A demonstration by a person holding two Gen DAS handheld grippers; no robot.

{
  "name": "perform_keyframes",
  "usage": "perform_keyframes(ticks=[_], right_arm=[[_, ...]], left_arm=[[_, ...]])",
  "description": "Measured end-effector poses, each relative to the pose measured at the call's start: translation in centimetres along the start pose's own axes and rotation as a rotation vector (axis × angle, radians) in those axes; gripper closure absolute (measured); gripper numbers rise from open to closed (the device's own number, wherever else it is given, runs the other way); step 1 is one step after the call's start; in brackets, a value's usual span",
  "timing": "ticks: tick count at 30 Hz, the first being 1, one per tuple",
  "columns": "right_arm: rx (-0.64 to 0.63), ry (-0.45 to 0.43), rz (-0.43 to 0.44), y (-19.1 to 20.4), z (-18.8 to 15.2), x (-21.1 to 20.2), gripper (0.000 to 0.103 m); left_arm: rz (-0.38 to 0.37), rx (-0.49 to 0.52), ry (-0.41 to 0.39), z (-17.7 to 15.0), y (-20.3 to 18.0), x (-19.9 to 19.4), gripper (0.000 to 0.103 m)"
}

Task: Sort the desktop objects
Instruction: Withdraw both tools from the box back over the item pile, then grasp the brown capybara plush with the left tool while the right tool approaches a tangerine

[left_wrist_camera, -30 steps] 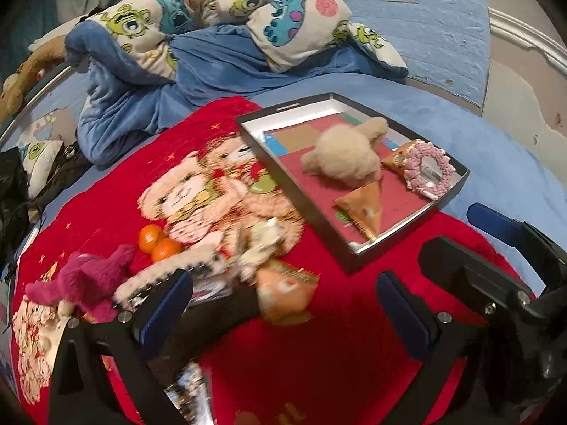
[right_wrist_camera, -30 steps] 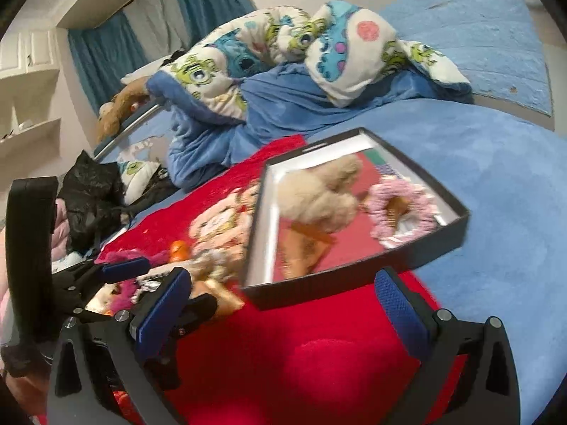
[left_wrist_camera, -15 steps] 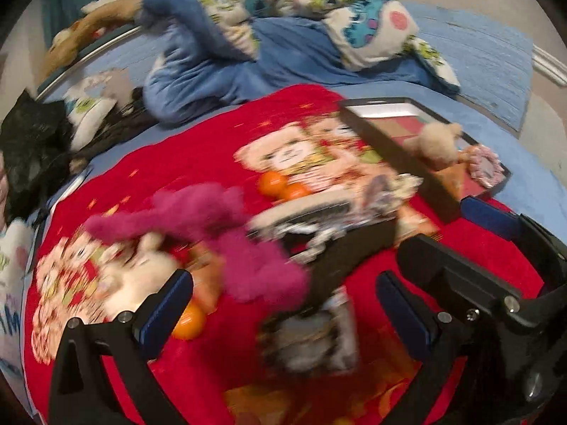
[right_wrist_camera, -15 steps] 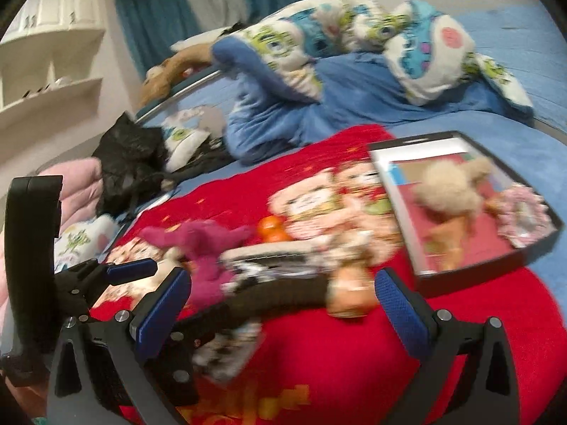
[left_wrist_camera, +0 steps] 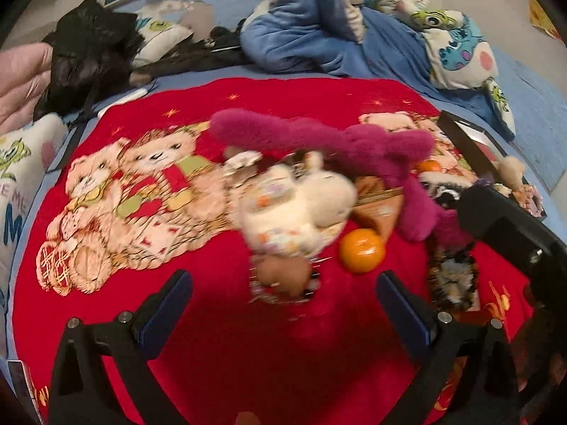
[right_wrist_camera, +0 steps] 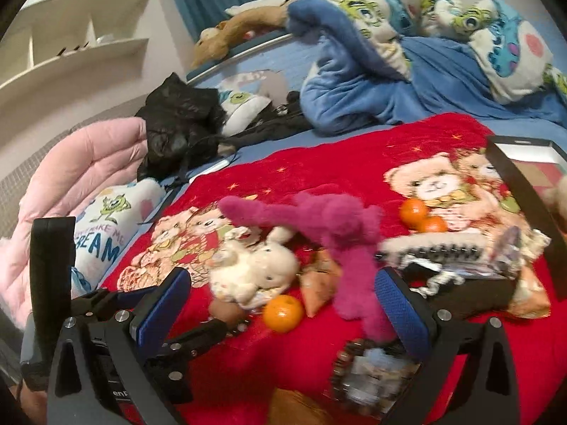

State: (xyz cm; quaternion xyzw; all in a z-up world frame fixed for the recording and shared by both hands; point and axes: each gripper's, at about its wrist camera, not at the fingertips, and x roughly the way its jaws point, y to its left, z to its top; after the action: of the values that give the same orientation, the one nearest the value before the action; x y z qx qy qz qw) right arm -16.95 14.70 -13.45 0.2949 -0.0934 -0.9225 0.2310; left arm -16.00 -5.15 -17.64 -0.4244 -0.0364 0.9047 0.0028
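left gripper [left_wrist_camera: 283,306] jaws spread, empty | cream plush [left_wrist_camera: 296,209] dead ahead, just beyond | right gripper [right_wrist_camera: 283,304] jaws spread, empty | left nearer

A: The black tray [right_wrist_camera: 524,180] runs off the right edge in the right wrist view; only its near corner shows.

B: The magenta plush [left_wrist_camera: 372,148] hides part of the snack packet [left_wrist_camera: 377,205], and the beaded clutter [right_wrist_camera: 368,372] is too blurred to identify.
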Motion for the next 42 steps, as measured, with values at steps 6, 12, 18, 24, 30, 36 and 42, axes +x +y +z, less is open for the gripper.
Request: perform_keyframes(ticks=[6,12,18,24,30,36,42], right_arm=[[0.013,0.033,0.008,1.5,-0.5,2.1,0.000],[0.054,0.102,0.001,1.0,-1.2,4.1,0.000],[0.091,0.147,-0.011,0.3,-2.0,6.0,0.000],[0.092,0.212,-0.035,0.1,-3.3,8.6,0.014],[0.082,0.222,-0.064,0.1,-4.8,9.4,0.035],[0.140,0.186,-0.058,-1.4,-5.0,8.8,0.057],[0.085,0.191,-0.078,-0.5,-5.1,9.0,0.059]], left_arm=[[-0.036,-0.022,0.024,-0.1,2.2,1.7,0.000],[-0.049,-0.021,0.055,0.1,2.5,4.1,0.000],[-0.102,-0.037,0.100,-0.2,3.1,6.4,0.000],[-0.065,0.040,0.022,-1.5,2.6,7.5,0.000],[-0.063,0.032,-0.015,-1.7,2.6,7.7,0.000],[-0.064,0.041,-0.083,-2.0,2.3,6.7,0.038],[-0.034,0.025,-0.100,-1.8,2.1,6.8,0.063]])
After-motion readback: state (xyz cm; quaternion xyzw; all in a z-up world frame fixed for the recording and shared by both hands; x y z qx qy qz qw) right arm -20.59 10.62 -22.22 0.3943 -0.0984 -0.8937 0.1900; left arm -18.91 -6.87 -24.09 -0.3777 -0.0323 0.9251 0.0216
